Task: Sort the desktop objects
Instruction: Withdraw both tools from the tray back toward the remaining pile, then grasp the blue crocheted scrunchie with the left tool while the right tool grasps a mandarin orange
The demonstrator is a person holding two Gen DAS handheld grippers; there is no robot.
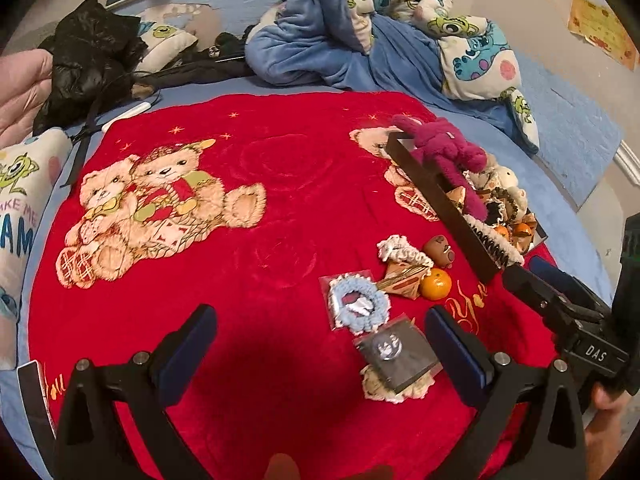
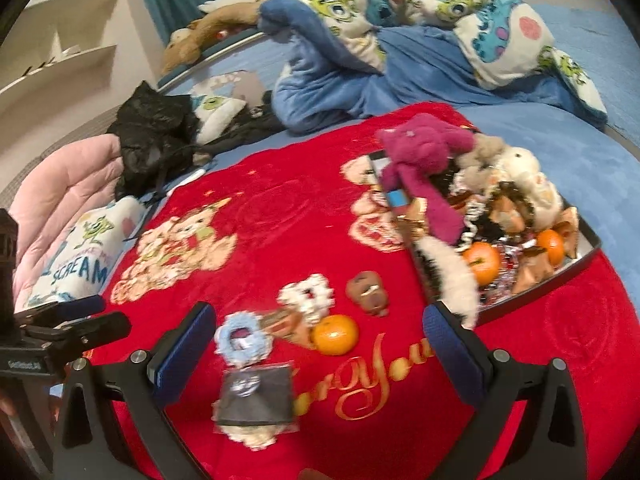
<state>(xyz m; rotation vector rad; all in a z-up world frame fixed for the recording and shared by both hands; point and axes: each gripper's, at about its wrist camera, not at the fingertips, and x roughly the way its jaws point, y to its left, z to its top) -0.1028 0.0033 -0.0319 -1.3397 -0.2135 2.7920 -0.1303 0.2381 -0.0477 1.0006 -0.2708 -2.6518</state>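
The left hand-held gripper [image 1: 320, 344] is hovering above the red blanket [image 1: 248, 208] on the bed, its blue-padded fingers spread wide and holding nothing. A dark packet [image 1: 394, 354] is lying just inside its right finger, with a blue crocheted ring [image 1: 358, 302] a little farther ahead. Beyond those, an orange [image 1: 436, 284], a brown toy head [image 1: 439, 251] and a white crocheted piece [image 1: 402, 249] are sitting close together near the blanket's right edge.

The right hand-held gripper [image 2: 318, 340] is likewise standing open and empty. The dark packet [image 2: 256, 394] and the blue crocheted ring [image 2: 242, 340] are lying between its fingers, nearer the left one, and the orange [image 2: 335, 335] is resting roughly midway ahead. The brown toy head [image 2: 368, 293] is sitting just past the orange.

A dark tray [image 2: 576, 270] is occupying the blanket's far right corner, piled with a magenta plush [image 2: 420, 148], pale soft toys and two more oranges. Its near corner is lying just beyond the right finger.
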